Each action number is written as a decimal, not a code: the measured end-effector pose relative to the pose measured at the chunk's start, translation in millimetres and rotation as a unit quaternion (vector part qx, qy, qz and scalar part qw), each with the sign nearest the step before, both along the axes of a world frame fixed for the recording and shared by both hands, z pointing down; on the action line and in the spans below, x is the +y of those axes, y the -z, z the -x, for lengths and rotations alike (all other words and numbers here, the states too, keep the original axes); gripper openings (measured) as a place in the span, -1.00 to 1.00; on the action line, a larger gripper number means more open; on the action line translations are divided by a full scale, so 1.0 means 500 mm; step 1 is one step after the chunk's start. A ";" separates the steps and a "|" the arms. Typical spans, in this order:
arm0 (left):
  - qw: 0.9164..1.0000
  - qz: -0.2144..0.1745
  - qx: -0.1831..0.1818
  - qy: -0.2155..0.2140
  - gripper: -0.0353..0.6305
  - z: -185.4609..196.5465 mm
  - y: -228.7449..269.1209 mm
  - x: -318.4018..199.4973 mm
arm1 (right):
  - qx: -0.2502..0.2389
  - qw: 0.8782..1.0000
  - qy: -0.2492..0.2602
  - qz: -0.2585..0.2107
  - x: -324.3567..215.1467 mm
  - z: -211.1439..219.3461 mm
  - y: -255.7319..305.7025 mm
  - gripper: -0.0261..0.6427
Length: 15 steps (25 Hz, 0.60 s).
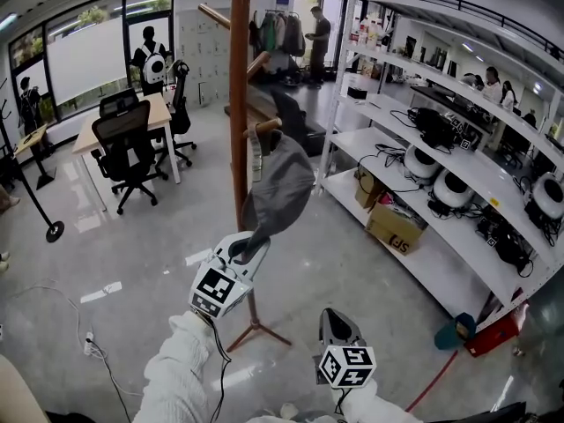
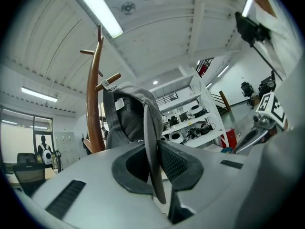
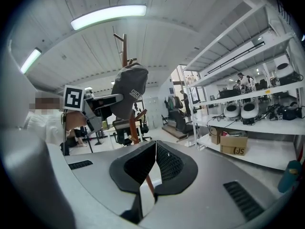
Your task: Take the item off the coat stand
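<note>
Item 1: cap (image 1: 280,192), grey; hangs on the coat stand (image 1: 239,104) by its back strap, which is looped over a short peg (image 1: 264,126) on the stand's right side; crown bulges to the right of the post; brim points down and toward the camera; a pale label shows near the strap; not yet off the peg.

Item 2: coat stand, brown wood; tall upright post with angled pegs; spread feet on the glossy grey floor (image 1: 132,236).

Item 3: left gripper (image 1: 249,249); held level below and in front of the cap; in the left gripper view its jaws stand narrow, pinched on the cap's brim, which runs edge-on between the 2 dark pads (image 2: 174,163); marker cube toward the white sleeve behind it.

Item 4: right gripper (image 1: 330,315); low in the head view, right of the stand's feet and apart from the cap; in the right gripper view its jaws are together at the tips with nothing between them; that view also shows the cap on the stand with the left gripper at its brim.

Item 5: surroundings; white shelving (image 1: 441,161) to the right, with cables, white round devices and a cardboard box (image 1: 394,227) on the lowest shelf; desk (image 1: 132,113) with black chairs at left; several people far back.
</note>
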<state>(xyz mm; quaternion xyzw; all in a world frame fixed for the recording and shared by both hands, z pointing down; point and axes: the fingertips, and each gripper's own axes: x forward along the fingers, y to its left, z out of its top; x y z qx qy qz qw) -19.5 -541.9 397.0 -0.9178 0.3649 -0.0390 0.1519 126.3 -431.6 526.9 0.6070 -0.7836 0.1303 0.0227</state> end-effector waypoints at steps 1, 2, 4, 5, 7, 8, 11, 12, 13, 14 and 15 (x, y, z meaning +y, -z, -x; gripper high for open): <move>1.000 -0.007 0.002 0.003 -0.81 0.004 0.010 0.003 | -0.001 1.000 0.000 0.000 0.002 0.001 0.001 -0.89; 1.000 -0.013 0.006 0.004 -0.81 0.008 0.022 0.007 | -0.001 1.000 0.000 -0.001 0.004 0.002 0.002 -0.89; 1.000 -0.023 0.014 0.005 -0.81 0.013 0.047 0.014 | -0.001 1.000 0.002 -0.003 0.007 0.005 0.007 -0.89; 0.999 -0.029 0.015 0.006 -0.81 0.013 0.058 0.019 | -0.001 1.000 0.002 -0.005 0.008 0.006 0.010 -0.89; 0.999 -0.038 0.013 0.005 -0.81 0.008 0.074 0.027 | -0.003 1.000 0.003 -0.009 0.010 0.006 0.016 -0.89; 0.999 -0.042 0.011 0.002 -0.81 0.003 0.080 0.031 | -0.004 1.000 0.003 -0.012 0.011 0.005 0.018 -0.89; 0.999 -0.050 0.005 -0.007 -0.81 -0.015 0.095 0.040 | -0.006 1.000 0.004 -0.019 0.017 0.003 0.029 -0.89; 0.999 -0.051 0.006 -0.008 -0.81 -0.019 0.102 0.043 | -0.006 1.000 0.004 -0.021 0.020 0.001 0.033 -0.89; 0.999 -0.052 0.010 -0.010 -0.81 -0.023 0.109 0.048 | -0.006 1.000 0.004 -0.022 0.023 -0.001 0.036 -0.89; 0.998 -0.053 0.016 -0.011 -0.81 -0.025 0.116 0.053 | -0.006 1.000 0.003 -0.024 0.027 -0.002 0.039 -0.89; 0.998 -0.054 0.020 -0.012 -0.81 -0.026 0.122 0.059 | -0.007 1.000 0.002 -0.025 0.031 -0.003 0.042 -0.89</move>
